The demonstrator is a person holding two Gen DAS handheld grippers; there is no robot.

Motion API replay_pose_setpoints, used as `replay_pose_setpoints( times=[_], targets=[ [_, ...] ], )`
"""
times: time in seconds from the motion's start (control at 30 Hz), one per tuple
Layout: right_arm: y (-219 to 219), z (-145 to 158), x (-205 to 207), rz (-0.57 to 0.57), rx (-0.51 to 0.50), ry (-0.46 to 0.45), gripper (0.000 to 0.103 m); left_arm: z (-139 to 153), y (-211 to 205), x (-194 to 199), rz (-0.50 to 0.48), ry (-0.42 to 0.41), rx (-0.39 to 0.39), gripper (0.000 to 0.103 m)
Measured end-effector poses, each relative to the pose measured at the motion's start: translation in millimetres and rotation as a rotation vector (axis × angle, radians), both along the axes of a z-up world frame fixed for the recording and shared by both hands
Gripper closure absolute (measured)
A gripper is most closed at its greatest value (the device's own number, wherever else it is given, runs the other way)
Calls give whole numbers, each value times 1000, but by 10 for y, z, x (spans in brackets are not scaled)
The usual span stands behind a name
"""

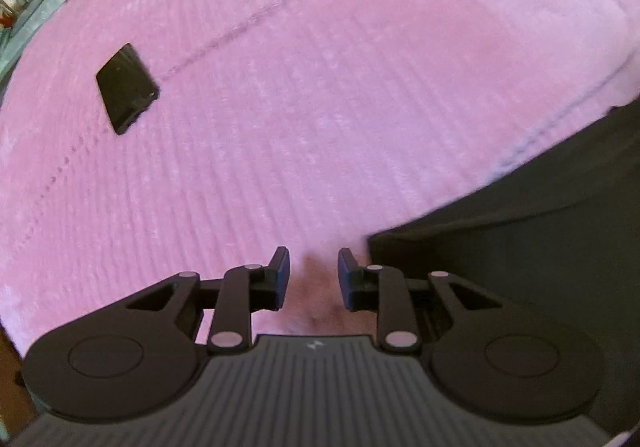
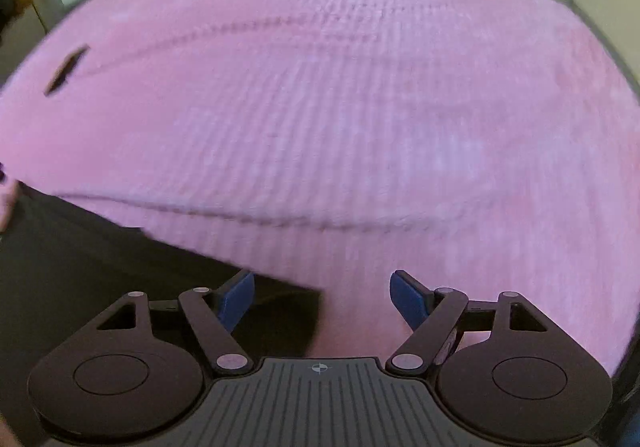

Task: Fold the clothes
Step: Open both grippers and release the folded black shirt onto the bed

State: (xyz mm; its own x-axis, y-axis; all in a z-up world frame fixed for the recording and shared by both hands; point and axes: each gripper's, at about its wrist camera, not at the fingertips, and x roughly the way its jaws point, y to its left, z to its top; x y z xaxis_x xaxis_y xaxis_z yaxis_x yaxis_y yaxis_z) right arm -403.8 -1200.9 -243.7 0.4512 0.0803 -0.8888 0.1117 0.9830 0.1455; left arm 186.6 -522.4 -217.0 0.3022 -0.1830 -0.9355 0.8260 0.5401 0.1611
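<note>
A: Where does the clothing lie right now?

B: A dark garment (image 1: 520, 267) lies flat on the pink blanket (image 1: 320, 87), low and to the right in the left wrist view. In the right wrist view it fills the lower left, and one straight edge ends in a corner close to the right gripper (image 2: 322, 301). Whether it is already folded over or is a single layer, I cannot tell; only part of it shows.

A: And the fingers?

B: The left gripper (image 1: 313, 277) has its fingers narrowly apart with nothing between them, hovering over bare blanket just beside the garment's corner. The right one's fingers are wide and empty, its left finger over the dark cloth.

A: If a corner is to be pinched, how should it be done well?

B: My judgement: come in low at the corner, slide one finger under the cloth only, and close without catching the blanket. The blanket is plush and ribbed, so its pile could easily be nipped along with the hem.

A: What about the materials?

B: The garment looks smooth, matte and thin, with crisp straight edges. The blanket is fuzzy, with fine ridges and stitched seams. A small black rectangular object (image 1: 126, 87) lies flat well away from the garment.
</note>
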Motion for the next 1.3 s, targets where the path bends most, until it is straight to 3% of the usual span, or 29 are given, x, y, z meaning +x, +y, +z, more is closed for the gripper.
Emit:
replay_pose_setpoints(
  times=[0.13, 0.23, 0.3, 0.37, 0.4, 0.5, 0.6, 0.73, 0.83, 0.9, 0.97, 1.03, 1.17, 1.3],
  targets=[
    [280, -61, -119, 29, 168, -1, 26, 14, -118, -454, -136, 126, -94, 81],
    [611, -342, -2, 143, 299, 81, 26, -137, -319, -804, -282, 249, -110, 81],
    [737, -505, 139, 204, 298, 104, 26, -278, -472, -925, -358, 281, -97, 81],
    [678, -525, 289, 192, 262, 62, 26, -368, -588, -875, -360, 261, -99, 82],
    [574, -437, 306, 134, 229, -1, 26, -394, -636, -820, -347, 244, -109, 84],
    [261, -171, 358, -42, 131, -191, 26, -274, -623, -444, -151, 106, -162, 87],
    [127, -6, 181, -108, 132, -217, 25, -105, -433, -215, -8, 53, -172, 86],
    [279, -23, -393, -97, 232, -135, 25, 37, -112, -435, -23, 70, -145, 85],
    [491, -261, -933, -117, 388, -7, 25, -38, 147, -877, -93, 159, -97, 83],
    [649, -435, -1289, -69, 408, 87, 25, -184, 313, -1263, -156, 221, -29, 83],
    [666, -504, -1612, -57, 409, 101, 25, -341, 518, -1585, -201, 249, 56, 82],
    [613, -525, -1886, -73, 405, 99, 25, -359, 671, -1772, -207, 214, 77, 80],
    [472, -489, -2132, -136, 380, 191, 25, -250, 805, -1904, -140, 218, 113, 78],
    [442, -413, -2159, -141, 262, 282, 25, -197, 880, -2072, -171, 192, 187, 78]
  ],
)
